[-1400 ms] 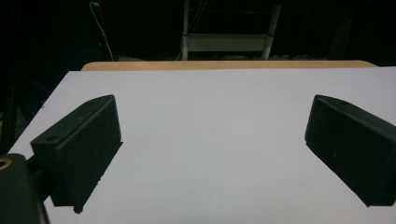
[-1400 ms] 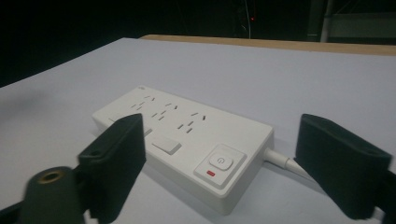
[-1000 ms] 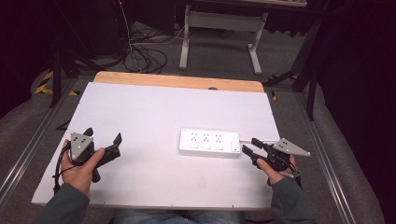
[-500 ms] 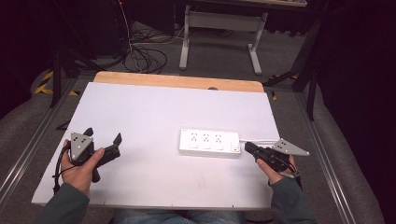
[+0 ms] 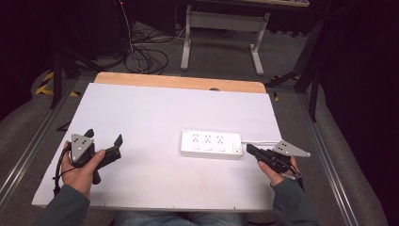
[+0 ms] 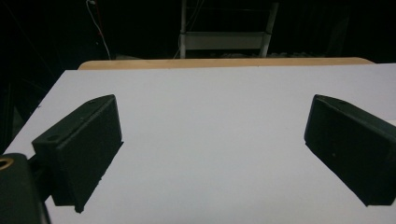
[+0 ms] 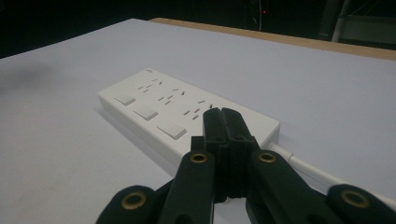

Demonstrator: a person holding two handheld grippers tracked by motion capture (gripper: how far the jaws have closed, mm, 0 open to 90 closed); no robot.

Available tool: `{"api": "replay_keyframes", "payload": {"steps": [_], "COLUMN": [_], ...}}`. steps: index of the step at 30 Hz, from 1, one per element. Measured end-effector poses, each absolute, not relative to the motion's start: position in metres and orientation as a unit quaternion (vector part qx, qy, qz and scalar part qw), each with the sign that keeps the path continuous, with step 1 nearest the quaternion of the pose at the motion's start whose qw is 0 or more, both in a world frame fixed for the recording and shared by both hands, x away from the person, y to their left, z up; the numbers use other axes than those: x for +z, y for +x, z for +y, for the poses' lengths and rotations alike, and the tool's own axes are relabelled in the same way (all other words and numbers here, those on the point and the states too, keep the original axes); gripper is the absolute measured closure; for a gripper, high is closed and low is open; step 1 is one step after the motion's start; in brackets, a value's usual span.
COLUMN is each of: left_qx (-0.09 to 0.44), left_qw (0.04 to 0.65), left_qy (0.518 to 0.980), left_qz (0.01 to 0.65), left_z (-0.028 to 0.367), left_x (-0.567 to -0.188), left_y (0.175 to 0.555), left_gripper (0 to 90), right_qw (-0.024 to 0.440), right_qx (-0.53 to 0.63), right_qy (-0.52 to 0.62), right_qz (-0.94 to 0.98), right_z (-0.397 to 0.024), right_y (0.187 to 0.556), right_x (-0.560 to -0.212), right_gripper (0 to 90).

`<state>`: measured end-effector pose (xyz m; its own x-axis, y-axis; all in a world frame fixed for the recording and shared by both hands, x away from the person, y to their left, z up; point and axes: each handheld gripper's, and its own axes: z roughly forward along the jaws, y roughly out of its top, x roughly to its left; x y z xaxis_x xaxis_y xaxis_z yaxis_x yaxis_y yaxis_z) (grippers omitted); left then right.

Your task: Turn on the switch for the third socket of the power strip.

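The right gripper (image 5: 250, 149) has just closed its jaws, pressed together on nothing, tips just beside the right end of the white power strip (image 5: 211, 144), which lies flat right of centre on the white table (image 5: 155, 113). The left gripper (image 5: 102, 140), well apart, stands wide open and empty.

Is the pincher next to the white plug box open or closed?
Closed. The right gripper has just squeezed its two black jaws flat together with nothing between them, right beside the power strip.
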<state>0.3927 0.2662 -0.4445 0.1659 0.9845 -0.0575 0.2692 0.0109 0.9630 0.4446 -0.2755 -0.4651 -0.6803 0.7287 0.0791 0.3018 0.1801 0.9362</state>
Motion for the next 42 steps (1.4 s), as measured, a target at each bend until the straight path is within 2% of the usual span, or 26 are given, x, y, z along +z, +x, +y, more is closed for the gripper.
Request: {"api": "replay_keyframes", "payload": {"steps": [42], "left_qx": [0.373], "left_qw": [0.47], "left_qy": [0.603], "left_qz": [0.525], "left_z": [0.2675], "left_x": [-0.446], "left_y": [0.3903], "left_gripper": [5.8], "right_qw": [0.198], "right_qx": [0.526], "right_qy": [0.336], "right_qz": [0.756], "right_z": [-0.2674], "right_y": [0.4516], "right_x": [-0.4646], "right_gripper": [90.0]}}
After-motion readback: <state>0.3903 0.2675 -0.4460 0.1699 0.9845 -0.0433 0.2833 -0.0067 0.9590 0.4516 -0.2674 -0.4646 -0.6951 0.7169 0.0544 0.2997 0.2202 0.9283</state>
